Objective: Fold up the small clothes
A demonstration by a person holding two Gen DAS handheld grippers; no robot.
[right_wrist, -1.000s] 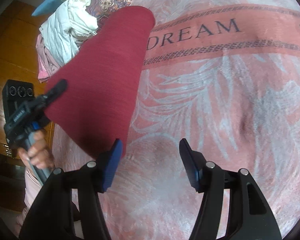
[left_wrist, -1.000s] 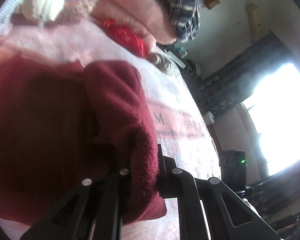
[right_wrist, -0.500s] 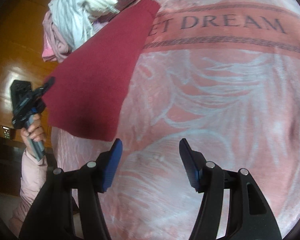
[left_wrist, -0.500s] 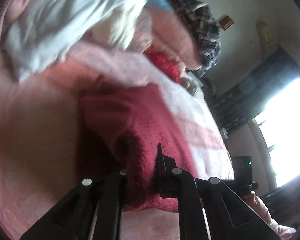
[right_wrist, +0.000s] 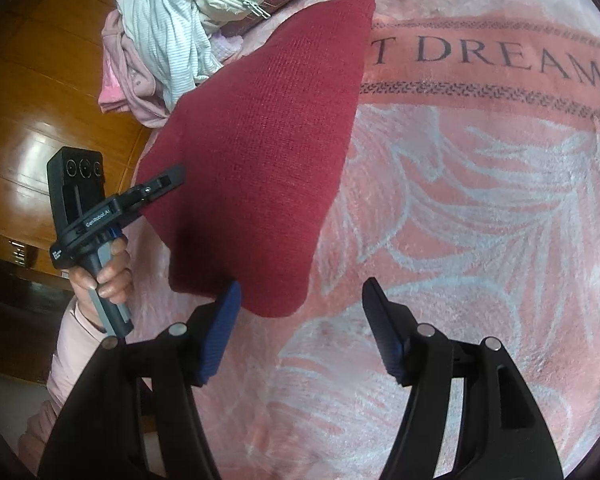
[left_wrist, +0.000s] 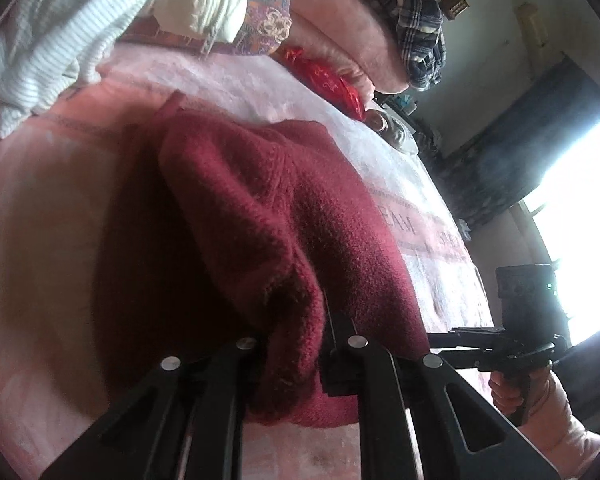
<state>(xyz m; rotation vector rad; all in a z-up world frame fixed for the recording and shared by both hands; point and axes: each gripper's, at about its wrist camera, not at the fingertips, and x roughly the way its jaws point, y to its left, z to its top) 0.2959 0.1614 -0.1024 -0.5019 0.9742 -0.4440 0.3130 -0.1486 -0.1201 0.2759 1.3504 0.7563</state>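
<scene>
One maroon knit garment (right_wrist: 260,152) on the pink blanket (right_wrist: 480,240). Two grippers: left gripper (left_wrist: 296,344) pinching the garment's edge; right gripper (right_wrist: 300,312) spread, nothing between, just beside its corner.

Blown-out window (left_wrist: 580,220) glare, soft daylight, fisheye edges dark and curved.

A bed is covered by a pink blanket (right_wrist: 480,208) patterned with pale leaves; a darker band across it is lettered "DREAM". Glossy orange-brown wood panelling (right_wrist: 40,92) is seen beside the bed — daylight is reflected in it. A pale, marked wall (left_wrist: 496,28) is seen in the left wrist view, with a small brown fixture (left_wrist: 454,3) mounted high. A window (left_wrist: 580,216) is blown out white — dark curtains (left_wrist: 512,160) are hung beside it.
</scene>
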